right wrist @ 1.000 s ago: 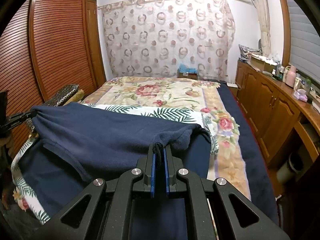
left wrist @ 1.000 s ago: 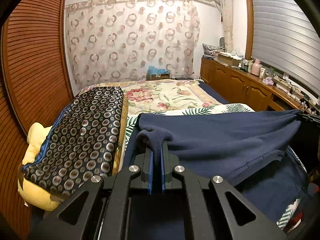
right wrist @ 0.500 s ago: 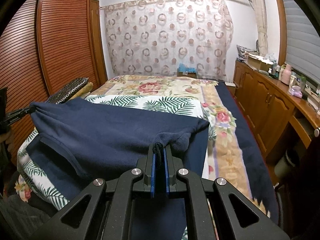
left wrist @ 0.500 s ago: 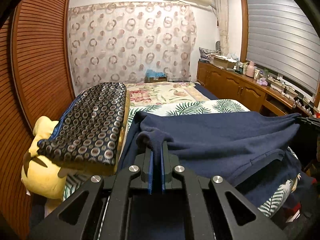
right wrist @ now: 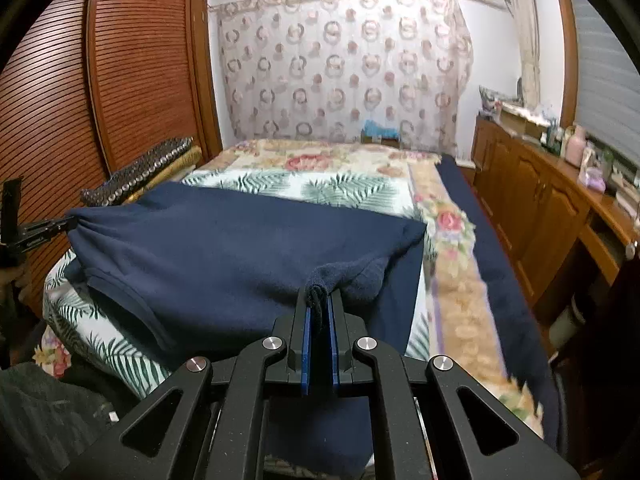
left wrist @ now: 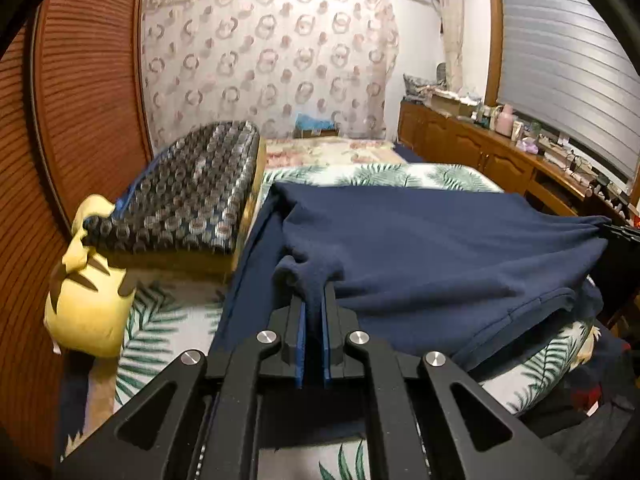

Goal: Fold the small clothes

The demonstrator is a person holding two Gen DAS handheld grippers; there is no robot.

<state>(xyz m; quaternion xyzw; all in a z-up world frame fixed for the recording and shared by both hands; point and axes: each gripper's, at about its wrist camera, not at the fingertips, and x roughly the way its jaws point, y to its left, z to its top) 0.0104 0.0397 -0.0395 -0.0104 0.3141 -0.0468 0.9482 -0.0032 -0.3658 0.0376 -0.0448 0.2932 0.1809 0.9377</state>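
Navy garment lies spread on the near end of the bed. Left gripper and right gripper each pinch a near corner, jaws clamped on cloth. One layer looks doubled over; further folds remain.

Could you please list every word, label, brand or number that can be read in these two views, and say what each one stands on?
None can be read.
Left claw: faint pale lettering on its black arm in the right wrist view, too small and blurred to read.
Items on the wooden counter: any labels are too small to read.
Navy garment, clamped by both claws: no print or tag visible.
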